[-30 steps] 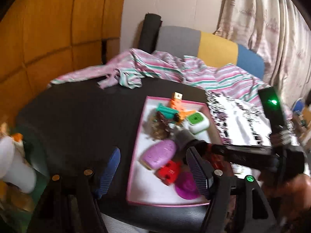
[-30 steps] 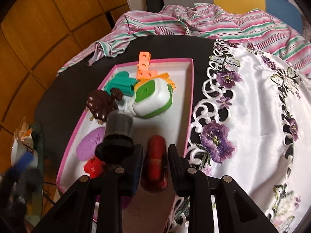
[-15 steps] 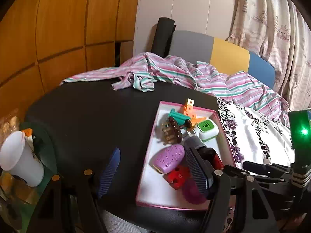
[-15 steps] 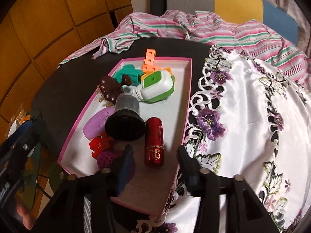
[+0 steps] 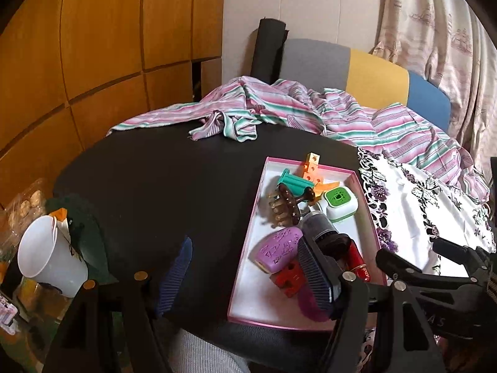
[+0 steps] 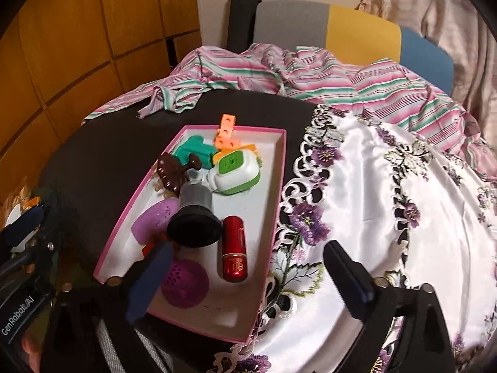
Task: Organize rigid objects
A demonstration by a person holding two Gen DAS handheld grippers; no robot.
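A pink-rimmed white tray (image 6: 278,168) (image 5: 248,242) on the black table holds a red lipstick tube (image 6: 234,252), a grey-and-black cylinder (image 6: 195,214), a green-and-white box (image 6: 236,171), a brown hair claw (image 6: 172,172), a teal piece (image 6: 192,152), orange blocks (image 6: 225,132), a purple oval (image 6: 152,223), a red toy (image 5: 287,278) and a purple ball (image 6: 184,283). My right gripper (image 6: 248,279) is open and empty, just short of the tray's near end. My left gripper (image 5: 245,273) is open and empty over the tray's left rim.
A white satin cloth with purple flowers (image 6: 388,202) lies right of the tray. A striped garment (image 5: 279,108) is heaped at the table's far side against a grey, yellow and blue chair back (image 5: 357,65). A white cup (image 5: 46,258) stands at the left, below the table edge.
My right gripper let go of the red lipstick tube in the tray, opened wide and drew back. My left gripper also pulled back from the tray.
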